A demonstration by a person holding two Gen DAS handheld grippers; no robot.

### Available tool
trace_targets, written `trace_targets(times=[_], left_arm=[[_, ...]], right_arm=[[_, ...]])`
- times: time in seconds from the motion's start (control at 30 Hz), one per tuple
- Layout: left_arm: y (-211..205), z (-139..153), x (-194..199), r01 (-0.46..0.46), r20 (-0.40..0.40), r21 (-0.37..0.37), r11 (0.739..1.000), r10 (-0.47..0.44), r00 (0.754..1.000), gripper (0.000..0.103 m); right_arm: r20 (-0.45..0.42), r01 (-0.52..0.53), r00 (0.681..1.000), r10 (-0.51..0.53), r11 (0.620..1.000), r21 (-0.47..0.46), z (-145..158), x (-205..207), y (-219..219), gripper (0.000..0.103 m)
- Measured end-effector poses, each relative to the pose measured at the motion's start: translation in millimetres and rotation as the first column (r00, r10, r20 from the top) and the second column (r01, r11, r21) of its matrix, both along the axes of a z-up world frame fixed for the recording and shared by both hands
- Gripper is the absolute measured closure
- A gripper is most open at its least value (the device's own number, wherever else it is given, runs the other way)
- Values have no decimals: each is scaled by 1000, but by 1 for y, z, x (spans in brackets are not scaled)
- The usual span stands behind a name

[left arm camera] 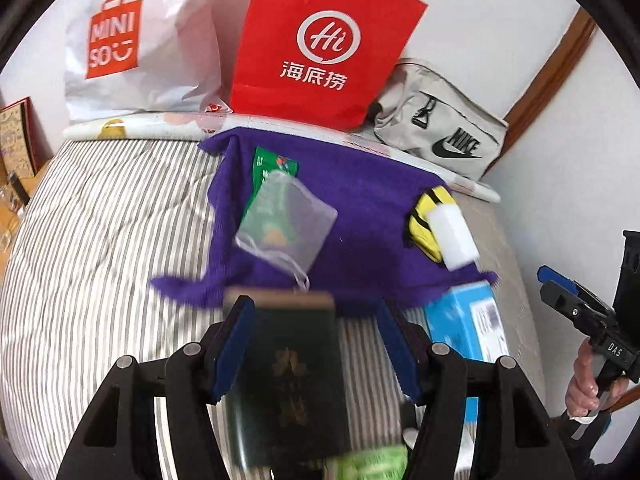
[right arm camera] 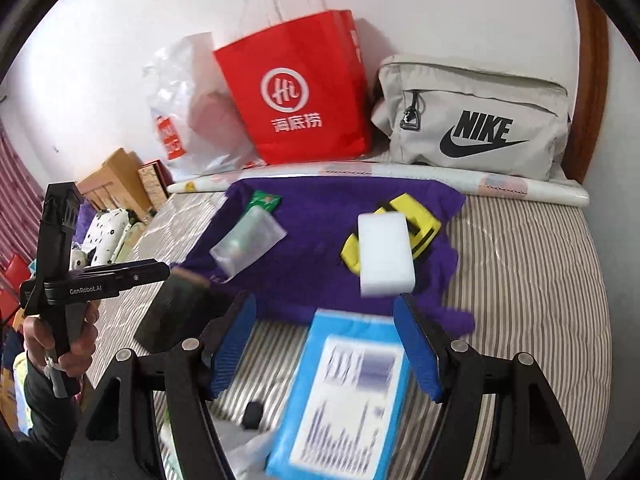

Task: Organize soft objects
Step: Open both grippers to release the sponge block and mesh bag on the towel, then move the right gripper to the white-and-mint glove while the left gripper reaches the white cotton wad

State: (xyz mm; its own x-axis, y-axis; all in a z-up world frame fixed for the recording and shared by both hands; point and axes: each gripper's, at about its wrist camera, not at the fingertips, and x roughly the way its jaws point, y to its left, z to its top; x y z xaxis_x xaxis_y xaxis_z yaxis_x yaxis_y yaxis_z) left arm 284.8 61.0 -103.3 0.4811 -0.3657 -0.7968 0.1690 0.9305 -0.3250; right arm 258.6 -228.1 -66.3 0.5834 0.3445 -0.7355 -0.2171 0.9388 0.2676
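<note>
Both tools are hovering over the striped bed (left arm camera: pixel 100 240), each lined up on a flat item at the near edge of the purple cloth (left arm camera: pixel 360 220).

The left hand-held gripper (left arm camera: pixel 316 344) is standing with its blue pads spread wide. The dark green booklet (left arm camera: pixel 288 376) is lying between them, its left edge close to or touching the left pad and a clear gap on its right, so nothing is being squeezed yet. Whether the booklet is resting on the bed or already lifted, I cannot tell through the blur.

The right hand-held gripper (right arm camera: pixel 326 344) is likewise gaping, with the blue packet (right arm camera: pixel 344 396) sitting between and below its fingers, untouched on either side.

Ahead of both, on the cloth, are lying a mesh pouch (left arm camera: pixel 286 224) over a green sachet (left arm camera: pixel 272 168), and a white sponge (right arm camera: pixel 386 254) over a yellow one (right arm camera: pixel 420 220).

The step in hand looks like the approach before a pickup. The next move probably calls for centring each item between the pads, closing gently on the thin edges, then carrying them to join the soft things on the cloth.
</note>
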Motion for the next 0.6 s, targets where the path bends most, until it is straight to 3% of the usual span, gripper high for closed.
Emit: trace_targets(times=[0.33, 0.6], left_arm=[[5, -9, -79, -34, -13, -40, 999, 33, 999, 42], [14, -25, -120, -57, -23, -84, 995, 56, 998, 42]], right_arm=[[-2, -81, 997, 81, 996, 46, -4, -84, 25, 32], [-77, -147, 985, 153, 986, 80, -44, -124, 51, 31]])
